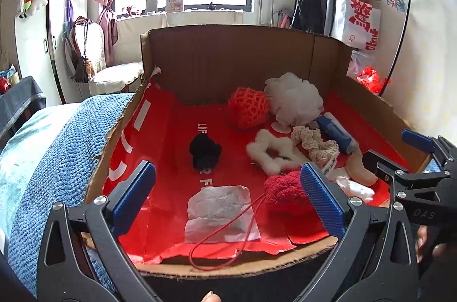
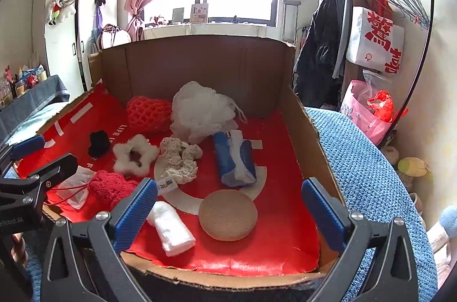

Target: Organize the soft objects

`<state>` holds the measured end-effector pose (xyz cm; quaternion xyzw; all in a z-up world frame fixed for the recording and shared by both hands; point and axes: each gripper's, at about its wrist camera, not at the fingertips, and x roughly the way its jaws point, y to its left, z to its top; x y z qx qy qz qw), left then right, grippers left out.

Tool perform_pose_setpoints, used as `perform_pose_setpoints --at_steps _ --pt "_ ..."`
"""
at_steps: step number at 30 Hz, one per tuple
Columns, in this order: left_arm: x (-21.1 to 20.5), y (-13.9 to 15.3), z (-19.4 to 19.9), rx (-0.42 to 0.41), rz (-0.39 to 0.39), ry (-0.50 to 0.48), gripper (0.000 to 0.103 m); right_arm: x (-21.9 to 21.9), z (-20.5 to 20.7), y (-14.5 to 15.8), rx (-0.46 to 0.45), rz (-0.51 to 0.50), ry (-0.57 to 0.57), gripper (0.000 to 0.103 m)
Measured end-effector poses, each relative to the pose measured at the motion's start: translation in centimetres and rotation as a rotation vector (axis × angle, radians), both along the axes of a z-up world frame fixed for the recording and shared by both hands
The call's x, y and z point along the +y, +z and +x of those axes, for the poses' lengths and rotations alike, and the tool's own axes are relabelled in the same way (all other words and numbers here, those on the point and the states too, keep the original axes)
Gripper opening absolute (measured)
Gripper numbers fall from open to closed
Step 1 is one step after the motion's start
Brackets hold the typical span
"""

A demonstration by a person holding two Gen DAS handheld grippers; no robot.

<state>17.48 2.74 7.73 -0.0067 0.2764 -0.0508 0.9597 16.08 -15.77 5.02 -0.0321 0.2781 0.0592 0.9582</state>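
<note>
A cardboard box [image 1: 228,56] lined in red holds soft things: a black pom [image 1: 204,152], an orange net pouch [image 1: 248,107], a white mesh puff [image 2: 200,113], a white fluffy scrunchie [image 2: 134,155], a cream crochet piece [image 2: 181,160], a blue-and-white roll [image 2: 235,162], a red knit piece [image 2: 110,187], a white gauze sachet [image 1: 220,209], a tan round sponge [image 2: 228,215] and a white rolled cloth [image 2: 171,227]. My left gripper [image 1: 228,196] stands open over the sachet. My right gripper [image 2: 228,216] is open around the sponge's sides, apart from it.
The box rests on a bed with a blue knit blanket [image 2: 368,187]. Its back wall [image 2: 200,67] stands tall. A clothes rack [image 2: 400,16] with hangers and bags stands at the right, a white wardrobe [image 1: 34,39] at the left, a window behind.
</note>
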Motion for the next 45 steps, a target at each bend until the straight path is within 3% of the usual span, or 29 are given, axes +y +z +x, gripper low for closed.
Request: perform_pose_setpoints --at_steps 6,11,19,24,30,45 --pt "0.2 2.4 -3.5 -0.030 -0.031 -0.026 0.103 -0.4 -3.6 2.5 -0.019 0.019 0.020 0.103" --pt "0.0 2.4 -6.1 0.041 -0.036 -0.027 0.103 -0.2 -6.8 2.7 0.007 0.018 0.030 0.103" --pt "-0.5 -2.5 -7.7 0.251 -0.050 -0.005 0.103 -0.6 -8.0 -2.4 0.227 -0.019 -0.007 0.103" --pt "-1.2 -5.0 -7.6 0.336 -0.015 0.016 0.103 -0.9 -7.7 -4.9 0.332 -0.024 -0.035 0.103" --pt "-1.8 -5.5 -7.5 0.356 0.047 0.049 0.103 -1.4 -7.7 -5.4 0.340 -0.005 -0.060 0.103" --pt "-1.5 -5.8 -6.9 0.356 0.044 0.046 0.103 -1.5 -7.4 -5.5 0.340 0.005 -0.059 0.103"
